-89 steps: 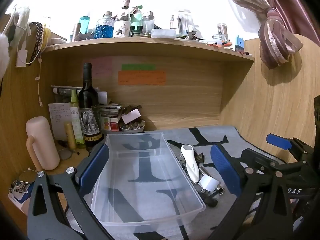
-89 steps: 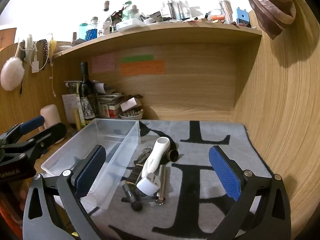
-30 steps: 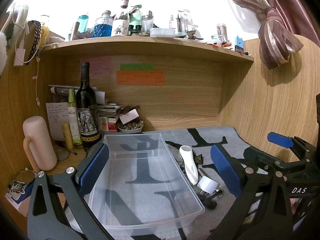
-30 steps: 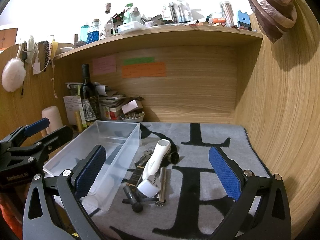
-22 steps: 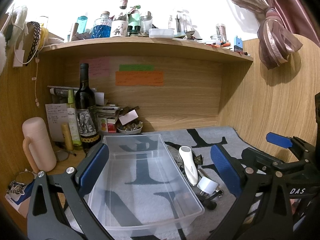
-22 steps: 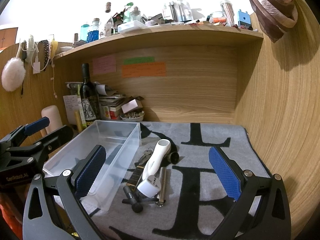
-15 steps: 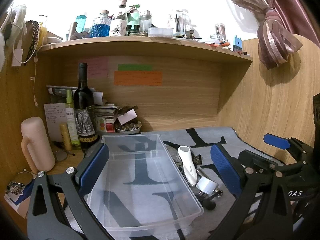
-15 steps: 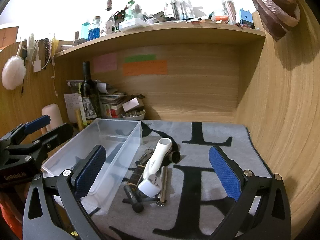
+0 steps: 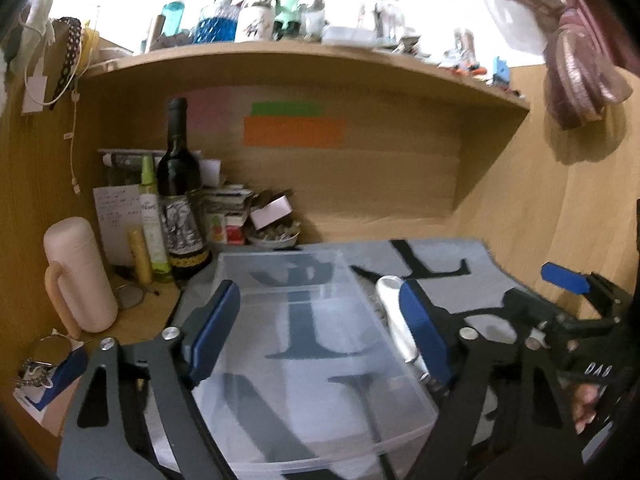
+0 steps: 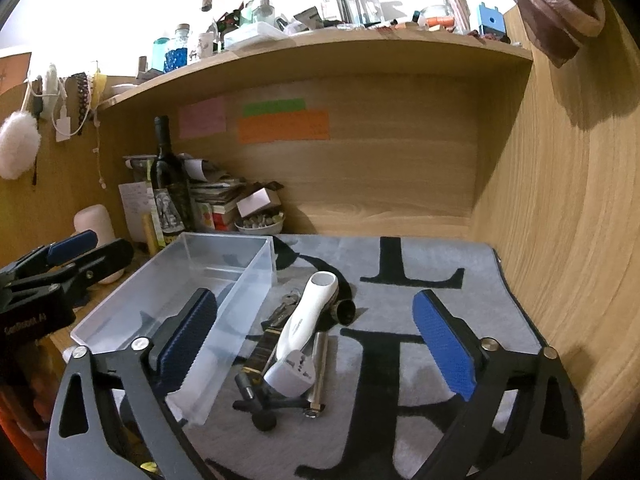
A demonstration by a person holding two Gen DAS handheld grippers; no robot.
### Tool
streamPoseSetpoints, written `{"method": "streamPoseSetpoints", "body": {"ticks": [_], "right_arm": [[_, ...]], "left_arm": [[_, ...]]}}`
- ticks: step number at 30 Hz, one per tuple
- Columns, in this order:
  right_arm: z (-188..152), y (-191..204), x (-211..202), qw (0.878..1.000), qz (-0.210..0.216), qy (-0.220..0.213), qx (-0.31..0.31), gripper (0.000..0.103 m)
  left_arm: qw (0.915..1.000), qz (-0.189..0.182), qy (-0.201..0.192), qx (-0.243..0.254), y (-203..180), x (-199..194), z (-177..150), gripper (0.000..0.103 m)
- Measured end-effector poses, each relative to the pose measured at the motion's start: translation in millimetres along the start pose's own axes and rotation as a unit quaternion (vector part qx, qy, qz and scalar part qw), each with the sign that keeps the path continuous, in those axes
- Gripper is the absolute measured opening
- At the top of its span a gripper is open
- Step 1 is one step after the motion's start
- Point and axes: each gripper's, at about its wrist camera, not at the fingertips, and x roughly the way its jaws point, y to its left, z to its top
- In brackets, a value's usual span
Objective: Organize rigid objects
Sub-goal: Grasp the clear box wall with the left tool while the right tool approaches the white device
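Home desk nook: wine bottle (image 10: 166, 184), cluttered shelf (image 10: 320, 56).

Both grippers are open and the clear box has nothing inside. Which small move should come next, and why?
Probably lower the right gripper onto the white handheld device. It lies on top of the pile of small tools on the grey mat, almost centred between the open fingers, so little else blocks it. The clear box stands just to its left, ready to receive it. The left gripper hangs open over that box.
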Motion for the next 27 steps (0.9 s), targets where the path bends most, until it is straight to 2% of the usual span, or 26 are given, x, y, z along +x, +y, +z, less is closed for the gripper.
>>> {"method": "streamPoseSetpoints", "body": {"ticks": [5,12,16,18,23,27], "right_arm": [[5,-7,14,1.0,0.006,0.022,-0.002,0.086],[11,-12,41,0.998,0.012,0.061,-0.019,0.069],[13,-15,61,0.995,0.028,0.097,-0.016,0.058],[14,-15,72,0.993,0.032,0.116,-0.016,0.053],[16,-16,94,0.988,0.035,0.151,-0.014,0.046],[17,-18,116,0.983,0.035,0.18,0.0,0.045]], "left_arm": [[0.9984,0.019,0.054,-0.001,26,17,2,0.066],[0.9888,0.05,0.141,-0.005,69,49,0,0.052],[0.9799,0.033,0.196,-0.018,88,67,-3,0.045],[0.9737,0.025,0.225,-0.022,94,75,-6,0.035],[0.9584,-0.01,0.282,-0.041,105,92,-11,0.031],[0.95,-0.031,0.308,-0.043,103,102,-12,0.02]]}}
